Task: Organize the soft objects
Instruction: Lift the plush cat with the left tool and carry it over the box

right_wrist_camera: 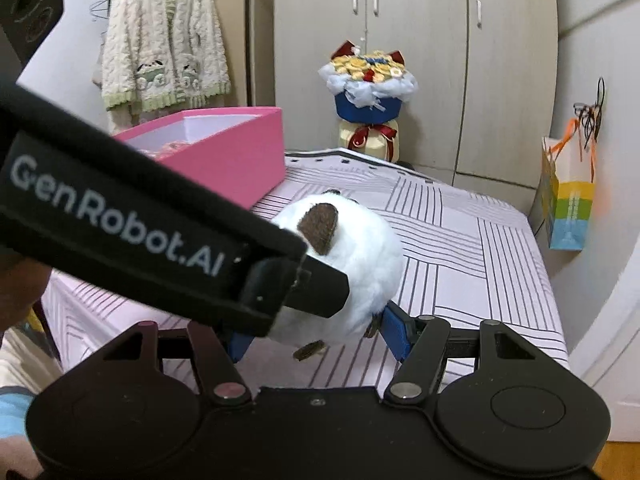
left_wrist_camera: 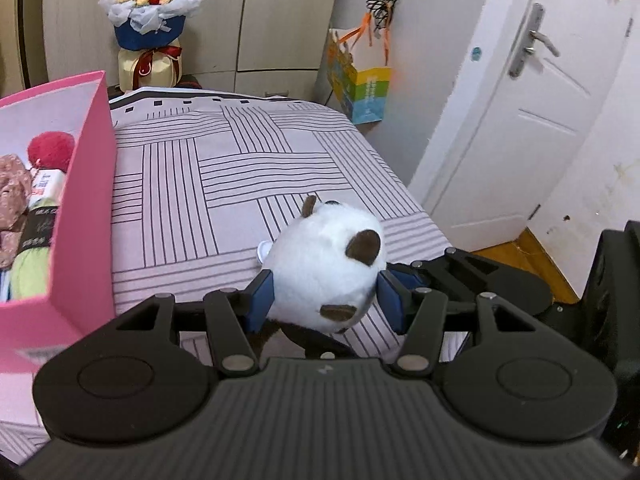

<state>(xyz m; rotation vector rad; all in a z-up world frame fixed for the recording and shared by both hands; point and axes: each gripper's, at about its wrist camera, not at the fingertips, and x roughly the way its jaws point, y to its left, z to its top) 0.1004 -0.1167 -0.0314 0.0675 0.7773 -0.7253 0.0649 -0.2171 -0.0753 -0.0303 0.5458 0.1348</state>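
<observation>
The left gripper [left_wrist_camera: 324,300] has its two blue pads [left_wrist_camera: 262,300] pressed into the sides of a round white toy [left_wrist_camera: 328,260] with brown ears, so its jaws are squeezed onto the toy and it is holding it. The right gripper [right_wrist_camera: 316,338] is right there too, and the same toy [right_wrist_camera: 352,268] sits between its blue pads [right_wrist_camera: 396,336]. The pads look like they touch the fluff, but the left gripper's black body crosses in front and hides one side, so I cannot tell if the right jaws really pinch or just rest there. Both grippers are just as near to the toy, since both have it between their jaws. The toy is a ball shape, with no long side to line up. It hangs just above the bed [left_wrist_camera: 240,184], which has a pale striped cover. Next comes the big thing for the coming move: the pink box [left_wrist_camera: 80,216] stands on the bed to the left of the toy, on the left gripper's side, with its open top facing up and other soft things already inside. So I think the toy has to travel left and up over the pink wall, then drop in. Far behind the bed stands a bunch of flowers [left_wrist_camera: 150,8] by the cupboard, and a bright paper bag [left_wrist_camera: 360,80] hangs near the white door
</observation>
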